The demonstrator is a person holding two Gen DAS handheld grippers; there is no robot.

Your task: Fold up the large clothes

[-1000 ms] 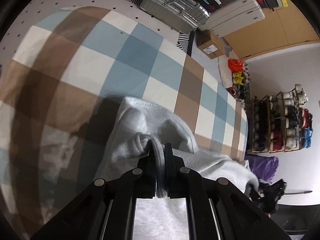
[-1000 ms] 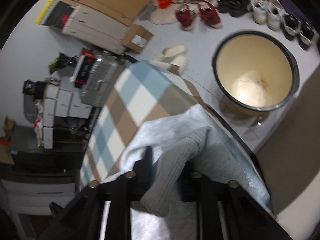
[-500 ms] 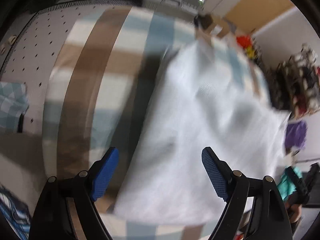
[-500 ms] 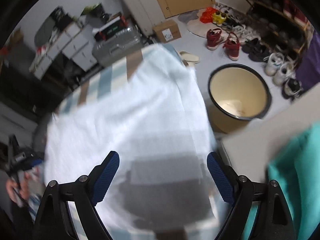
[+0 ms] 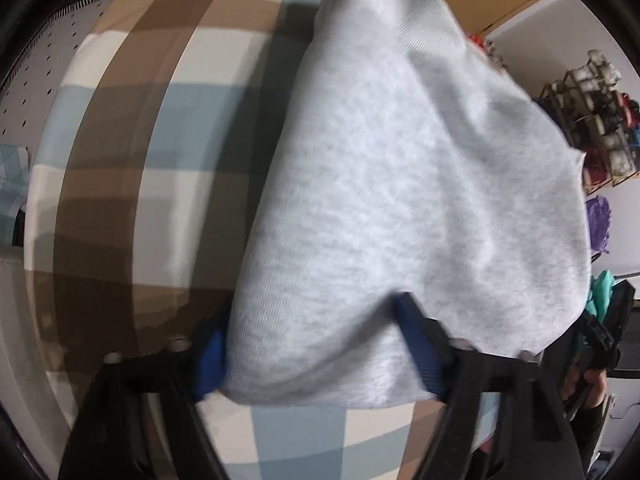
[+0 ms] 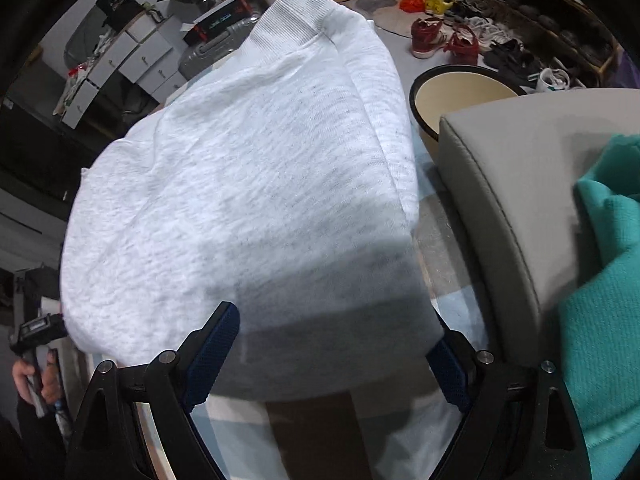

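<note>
- Left wrist view: the grey sweatshirt (image 5: 400, 184) is seen lying folded on the checked cloth (image 5: 132, 168) that covers the counter, with the left tool (image 5: 316, 344) poised over its near edge.
- The left tool's jaws are closing, part open, and the near edge of the garment is framed between the blue pads (image 5: 210, 360); no pinch on the fabric can be made out, so nothing is judged to be held.
- In the right wrist view, the right tool (image 6: 328, 356) is seen wider apart, its jaws also closing, with the sweatshirt (image 6: 248, 184) spread between the pads and not gripped.
- The fold is judged well advanced: the garment is already reduced to a compact, doubled bundle with a smooth upper face. A further halving or a tidy-up of the edges may be left; the teal garment (image 6: 604, 288) on the grey cushion (image 6: 500, 184) appears not yet folded.
- The bundle's long axis is seen running away from both cameras, with the ribbed hem or cuff (image 6: 296, 8) at the far end and the rounded folded edge nearest the tools.
</note>
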